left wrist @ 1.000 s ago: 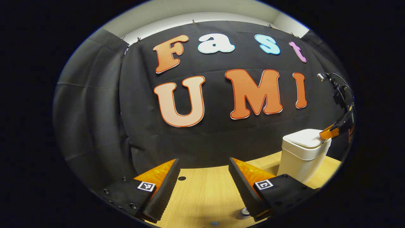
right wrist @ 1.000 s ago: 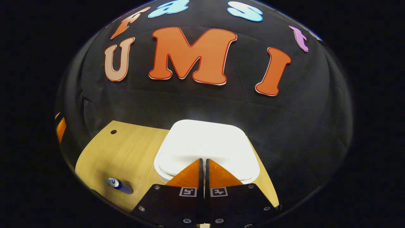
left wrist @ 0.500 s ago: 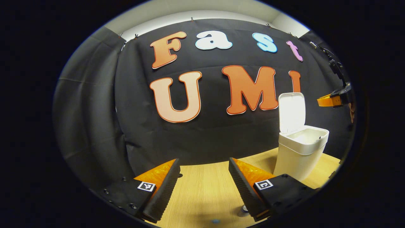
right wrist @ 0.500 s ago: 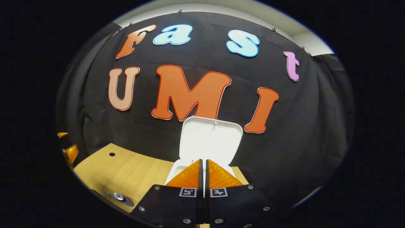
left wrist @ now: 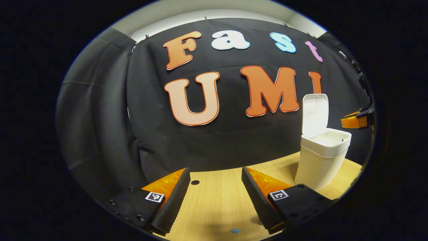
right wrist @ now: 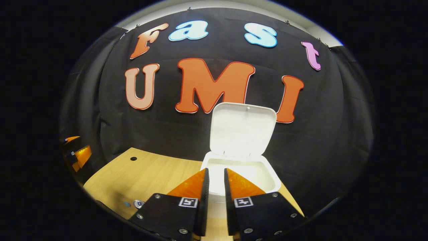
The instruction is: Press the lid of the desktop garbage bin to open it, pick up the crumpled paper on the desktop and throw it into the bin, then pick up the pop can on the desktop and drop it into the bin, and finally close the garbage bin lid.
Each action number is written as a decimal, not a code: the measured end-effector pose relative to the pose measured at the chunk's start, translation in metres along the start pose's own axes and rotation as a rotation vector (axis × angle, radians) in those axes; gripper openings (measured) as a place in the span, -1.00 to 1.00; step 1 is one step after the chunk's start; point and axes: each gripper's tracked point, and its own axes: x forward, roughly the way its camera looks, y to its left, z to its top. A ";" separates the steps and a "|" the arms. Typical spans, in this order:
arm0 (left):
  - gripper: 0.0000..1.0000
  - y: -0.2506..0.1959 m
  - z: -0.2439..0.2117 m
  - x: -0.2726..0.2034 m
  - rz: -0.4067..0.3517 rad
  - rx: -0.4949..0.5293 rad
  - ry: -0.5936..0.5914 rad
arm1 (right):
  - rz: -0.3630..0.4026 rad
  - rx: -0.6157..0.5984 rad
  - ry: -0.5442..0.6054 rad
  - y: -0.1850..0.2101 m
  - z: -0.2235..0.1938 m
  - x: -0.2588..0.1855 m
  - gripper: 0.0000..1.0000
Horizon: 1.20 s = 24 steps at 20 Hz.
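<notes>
Nearby, pop can (right wrist: 138, 203) on table (right wrist: 157, 174), beside open bin (right wrist: 241, 174).

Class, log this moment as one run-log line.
bin lid: up | bin: open | right tongs: slightly parted, empty | left tongs: open, empty

A light wood-grain tabletop (right wrist: 157, 174) carries a white plastic bin (left wrist: 319, 160) with its hinged lid (right wrist: 242, 129) standing upright. Left of the bin lies what seems to be a small metal can (right wrist: 138, 203), and farther back a dark round hole (right wrist: 133, 158).
</notes>
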 end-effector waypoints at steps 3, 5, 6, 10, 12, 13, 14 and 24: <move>0.96 0.006 -0.012 0.001 -0.005 0.005 0.031 | 0.063 -0.033 0.010 0.030 -0.014 -0.003 0.22; 0.96 0.010 -0.020 0.002 -0.005 0.017 0.053 | 0.097 -0.032 0.025 0.046 -0.023 -0.003 0.49; 0.96 0.011 -0.024 0.002 -0.004 0.023 0.065 | 0.121 -0.025 0.033 0.057 -0.029 -0.002 0.55; 0.96 0.013 -0.043 0.002 -0.027 0.031 0.120 | 0.205 -0.027 0.132 0.097 -0.068 0.000 0.82; 0.97 0.016 -0.051 0.003 -0.035 0.044 0.143 | 0.247 -0.037 0.192 0.115 -0.093 0.000 0.84; 0.97 0.017 -0.056 0.004 -0.037 0.051 0.153 | 0.271 -0.043 0.211 0.126 -0.101 -0.001 0.86; 0.96 0.019 -0.060 0.004 -0.036 0.055 0.165 | 0.295 -0.055 0.228 0.136 -0.110 -0.002 0.87; 0.97 0.023 -0.084 0.002 -0.041 0.066 0.242 | 0.495 -0.170 0.414 0.205 -0.195 -0.003 0.96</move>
